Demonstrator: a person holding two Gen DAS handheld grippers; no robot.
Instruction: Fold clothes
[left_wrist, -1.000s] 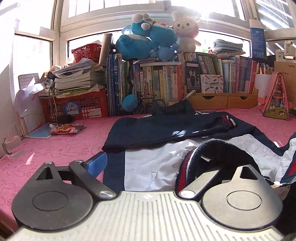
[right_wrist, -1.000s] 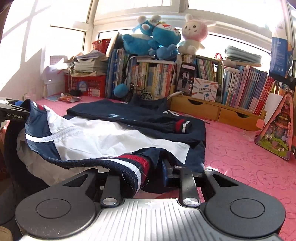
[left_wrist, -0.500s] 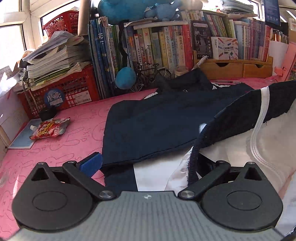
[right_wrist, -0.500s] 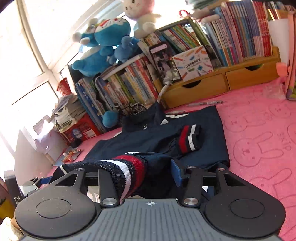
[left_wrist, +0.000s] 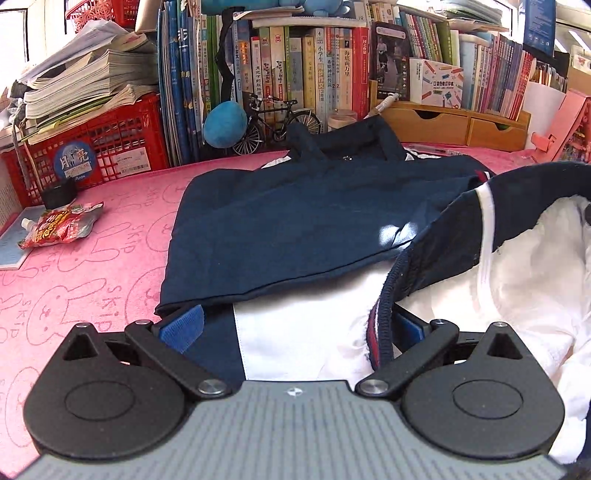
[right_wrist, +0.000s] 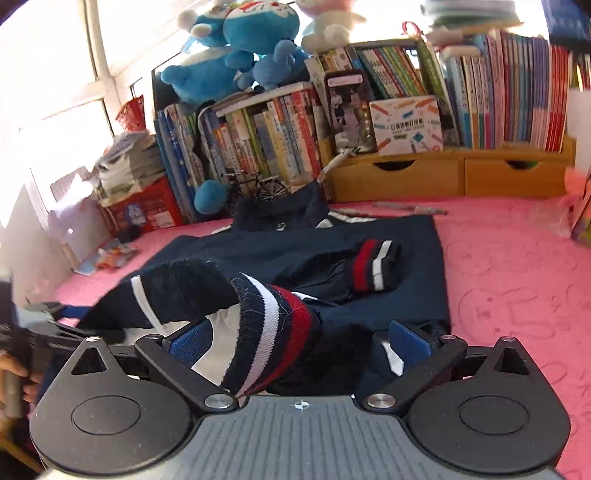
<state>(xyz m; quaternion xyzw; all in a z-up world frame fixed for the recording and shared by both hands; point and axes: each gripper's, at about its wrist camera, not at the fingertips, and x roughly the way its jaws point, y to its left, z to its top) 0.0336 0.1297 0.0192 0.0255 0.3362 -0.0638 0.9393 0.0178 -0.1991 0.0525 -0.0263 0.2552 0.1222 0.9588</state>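
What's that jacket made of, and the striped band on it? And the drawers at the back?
Jacket: seemingly thin woven synthetic, matte navy, creasing sharply; white lining.
Band: ribbed knit, fuzzy, with loose fibres showing.
Drawers: wood or bamboo by look, smooth honey-coloured finish.

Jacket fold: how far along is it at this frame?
Done: both sleeves look folded across the navy jacket, with one striped cuff lying on its body. In hand: the striped hem sits lifted between the right gripper pads, and the left gripper has the hem's other end; both look open. Left: laying the bottom half over toward the collar and flattening it.
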